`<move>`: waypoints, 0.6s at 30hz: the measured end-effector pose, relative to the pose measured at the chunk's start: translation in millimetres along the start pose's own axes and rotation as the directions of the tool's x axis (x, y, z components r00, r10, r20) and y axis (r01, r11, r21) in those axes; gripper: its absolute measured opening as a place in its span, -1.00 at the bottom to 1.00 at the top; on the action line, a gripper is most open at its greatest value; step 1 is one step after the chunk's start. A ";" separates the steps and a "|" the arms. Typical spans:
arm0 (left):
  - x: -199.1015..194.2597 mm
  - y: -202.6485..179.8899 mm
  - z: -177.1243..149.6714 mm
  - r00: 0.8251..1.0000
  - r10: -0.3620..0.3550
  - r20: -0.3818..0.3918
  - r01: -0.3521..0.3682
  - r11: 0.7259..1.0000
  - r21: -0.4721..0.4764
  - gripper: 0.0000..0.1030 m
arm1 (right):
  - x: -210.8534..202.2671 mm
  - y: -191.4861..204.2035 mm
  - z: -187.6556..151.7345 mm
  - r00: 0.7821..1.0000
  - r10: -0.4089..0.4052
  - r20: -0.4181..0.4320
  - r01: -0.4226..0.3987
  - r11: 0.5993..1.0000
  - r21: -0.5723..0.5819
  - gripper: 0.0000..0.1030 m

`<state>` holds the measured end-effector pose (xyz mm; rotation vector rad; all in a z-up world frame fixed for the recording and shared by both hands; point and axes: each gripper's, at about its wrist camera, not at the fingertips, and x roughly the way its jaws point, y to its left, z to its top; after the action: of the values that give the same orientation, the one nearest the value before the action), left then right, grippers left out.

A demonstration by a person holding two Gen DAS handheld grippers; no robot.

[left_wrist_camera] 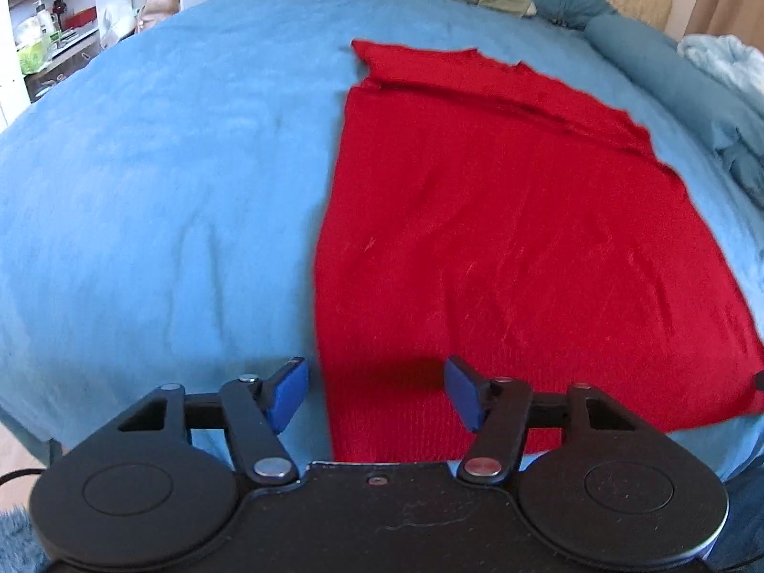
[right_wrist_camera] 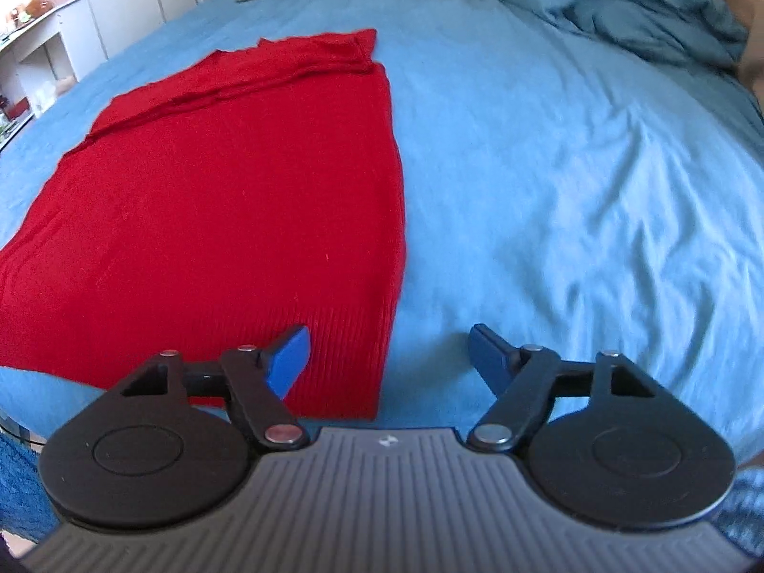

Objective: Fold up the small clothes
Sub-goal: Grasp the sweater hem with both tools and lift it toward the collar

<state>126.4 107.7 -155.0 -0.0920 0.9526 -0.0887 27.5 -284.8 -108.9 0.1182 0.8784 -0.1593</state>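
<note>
Both hand-held grippers, left [left_wrist_camera: 375,394] and right [right_wrist_camera: 389,360], hang open at the near hem corners of the red knit [left_wrist_camera: 515,238], flat on the bed [left_wrist_camera: 167,191]. Probably pre-grasp; next, pinch both corners.

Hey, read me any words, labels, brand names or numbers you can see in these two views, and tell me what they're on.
No readable text anywhere.
Right gripper: a small pale mark on its grey body, too small to read.
Shelf bottles: labels too blurred to read.
Red sweater and blue blanket: no print.
</note>
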 end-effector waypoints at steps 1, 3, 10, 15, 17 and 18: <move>-0.2 0.8 -2.2 1.000 0.000 -0.005 0.000 1.000 -0.002 0.27 | -1.0 0.9 0.0 1.000 -0.002 0.002 0.002 1.000 -0.002 0.69; 1.4 1.1 -5.0 1.000 -0.003 -0.024 0.003 1.000 0.001 0.25 | -1.2 1.1 -1.1 1.000 0.000 -0.004 0.000 1.000 -0.002 0.60; 4.1 -1.6 -10.5 0.999 -0.009 -0.036 0.009 1.000 0.020 0.03 | -5.1 7.3 -10.3 0.999 0.030 -0.041 -0.030 1.000 0.007 0.09; 5.9 -0.7 -11.8 0.999 -0.005 -0.040 0.006 0.999 0.032 -0.02 | -5.0 17.0 -15.5 0.996 0.063 -0.063 -0.065 0.998 -0.026 -0.22; 5.7 -1.7 -10.6 0.999 -0.004 -0.040 0.005 0.999 0.034 -0.06 | -5.3 18.0 -15.5 0.996 0.072 -0.060 -0.073 0.997 -0.023 -0.31; 5.5 -1.8 -10.5 0.999 -0.007 -0.040 0.009 0.999 0.034 -0.16 | -5.4 17.7 -15.0 0.995 0.080 -0.059 -0.081 0.997 -0.017 -0.41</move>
<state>120.9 104.9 -165.3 -0.0629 0.9906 -0.1145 16.1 -264.4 -113.5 0.1400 0.9317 -0.0724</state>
